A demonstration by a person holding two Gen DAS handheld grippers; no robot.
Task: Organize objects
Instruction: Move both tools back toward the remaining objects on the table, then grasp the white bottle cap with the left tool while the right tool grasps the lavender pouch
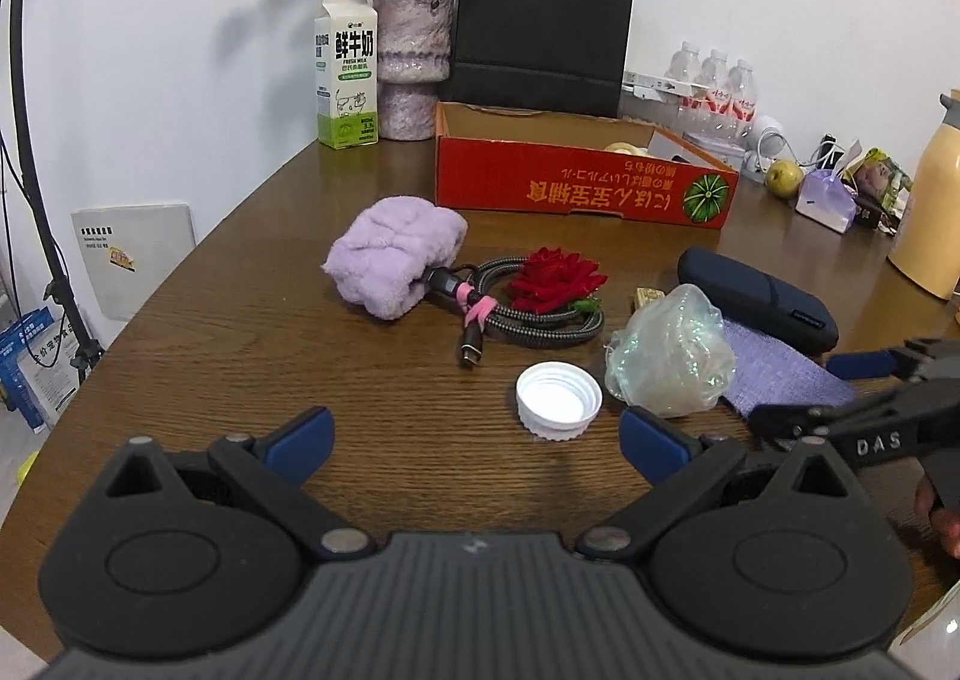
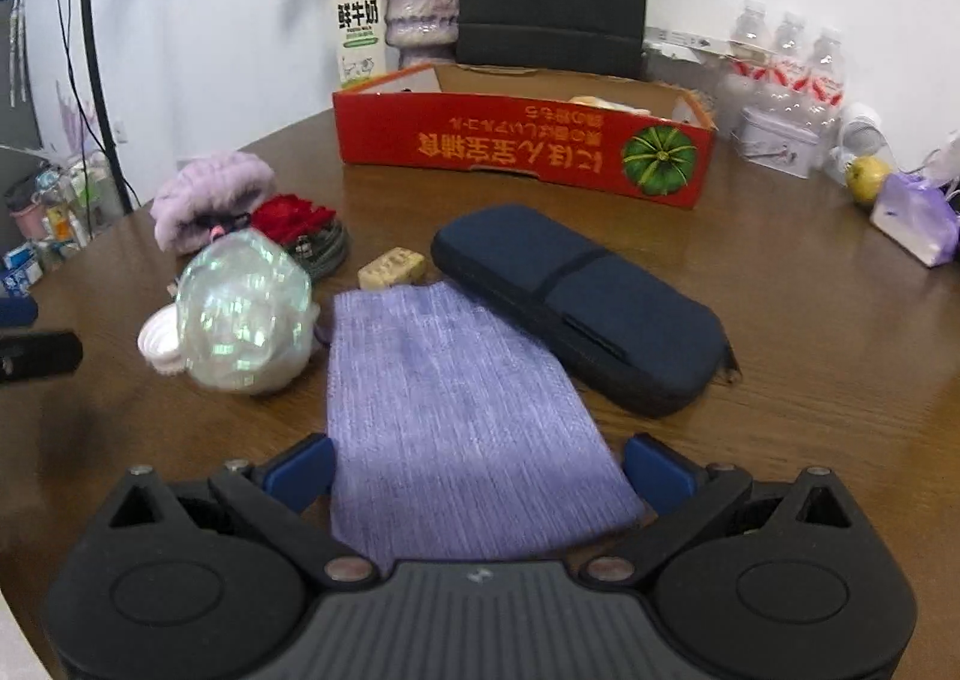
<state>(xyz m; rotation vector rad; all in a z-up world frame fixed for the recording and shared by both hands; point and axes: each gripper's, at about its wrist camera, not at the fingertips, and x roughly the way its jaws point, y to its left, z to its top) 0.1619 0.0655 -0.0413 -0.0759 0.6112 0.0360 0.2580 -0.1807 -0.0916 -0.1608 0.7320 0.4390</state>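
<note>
While the purple cloth lies flat on the table, its near end sits between the spread jaws of the right gripper, not yet clamped. The step in hand appears to be the approach; next, close on the cloth and carry it toward the red box. The left gripper hangs open near the white cap.

Home: flower vase, milk carton

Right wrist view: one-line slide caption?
Open right gripper straddles a purple cloth beside a navy case, red box behind.
</note>
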